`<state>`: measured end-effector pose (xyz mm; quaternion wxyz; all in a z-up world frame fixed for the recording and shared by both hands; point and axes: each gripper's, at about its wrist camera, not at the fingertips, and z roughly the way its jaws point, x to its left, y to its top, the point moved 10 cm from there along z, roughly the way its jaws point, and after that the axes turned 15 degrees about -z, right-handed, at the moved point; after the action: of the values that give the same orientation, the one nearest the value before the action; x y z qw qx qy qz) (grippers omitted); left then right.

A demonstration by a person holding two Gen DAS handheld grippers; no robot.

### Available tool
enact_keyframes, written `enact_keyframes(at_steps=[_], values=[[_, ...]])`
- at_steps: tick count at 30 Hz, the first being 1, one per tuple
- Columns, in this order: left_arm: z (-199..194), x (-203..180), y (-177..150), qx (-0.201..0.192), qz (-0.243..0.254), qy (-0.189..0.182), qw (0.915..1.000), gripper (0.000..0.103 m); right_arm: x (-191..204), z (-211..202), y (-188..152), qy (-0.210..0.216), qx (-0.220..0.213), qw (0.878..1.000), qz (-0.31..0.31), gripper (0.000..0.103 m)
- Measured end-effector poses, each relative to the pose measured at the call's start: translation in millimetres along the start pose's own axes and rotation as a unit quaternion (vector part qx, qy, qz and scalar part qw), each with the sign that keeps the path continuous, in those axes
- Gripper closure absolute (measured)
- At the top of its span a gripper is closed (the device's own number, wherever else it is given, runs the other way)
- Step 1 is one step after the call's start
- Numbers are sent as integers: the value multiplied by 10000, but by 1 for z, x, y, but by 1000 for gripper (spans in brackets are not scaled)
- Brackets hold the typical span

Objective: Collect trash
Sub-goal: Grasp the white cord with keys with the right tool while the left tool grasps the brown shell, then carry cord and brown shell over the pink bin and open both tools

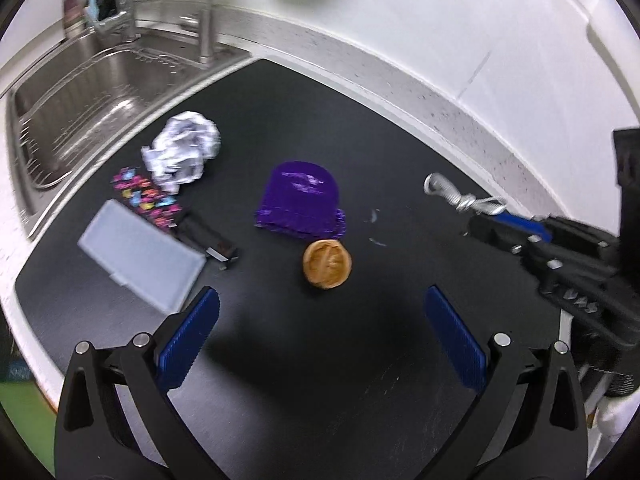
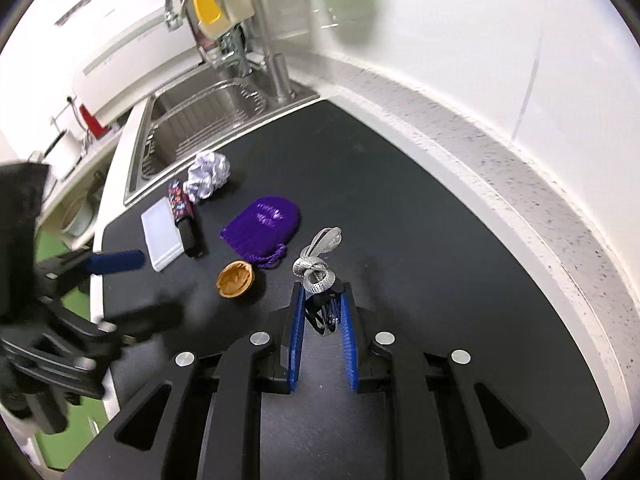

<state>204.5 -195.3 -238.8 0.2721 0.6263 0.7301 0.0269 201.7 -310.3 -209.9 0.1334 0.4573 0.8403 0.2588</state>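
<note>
Right gripper (image 2: 320,300): blue pads closed on a knotted silver cord (image 2: 316,270), which sticks up past the tips above the black bench (image 2: 440,280).
Left gripper (image 1: 320,320): jaws wide apart, nothing between them, over the bench just short of the walnut shell.
Walnut shell (image 1: 327,264): brown half shell, hollow side up, just beside the purple pouch.
Purple pouch (image 1: 300,204): lying flat mid-bench, drawstring toward the shell.
White case (image 1: 140,256): flat at the left, next to a dark patterned folding umbrella (image 1: 168,212).
Crumpled paper (image 1: 184,150): white wad near the sink (image 1: 80,80), touching the umbrella's far end.
</note>
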Motion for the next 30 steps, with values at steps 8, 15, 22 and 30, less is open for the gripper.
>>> enact_keyframes(at_steps=[8, 15, 22, 30], values=[[41, -11, -7, 189, 269, 41, 9995, 29, -17, -9, -10, -17, -74, 9997, 228, 86], [52, -10, -4, 56, 437, 253, 9987, 65, -27, -12, -16, -39, -84, 9994, 322, 86], [45, -10, -3, 102, 378, 178, 9991, 71, -25, -14, -11, -24, -139, 9995, 269, 86], [-6, -4, -2, -71, 296, 106, 9995, 71, 1, -27, 3, 62, -248, 9996, 70, 86]])
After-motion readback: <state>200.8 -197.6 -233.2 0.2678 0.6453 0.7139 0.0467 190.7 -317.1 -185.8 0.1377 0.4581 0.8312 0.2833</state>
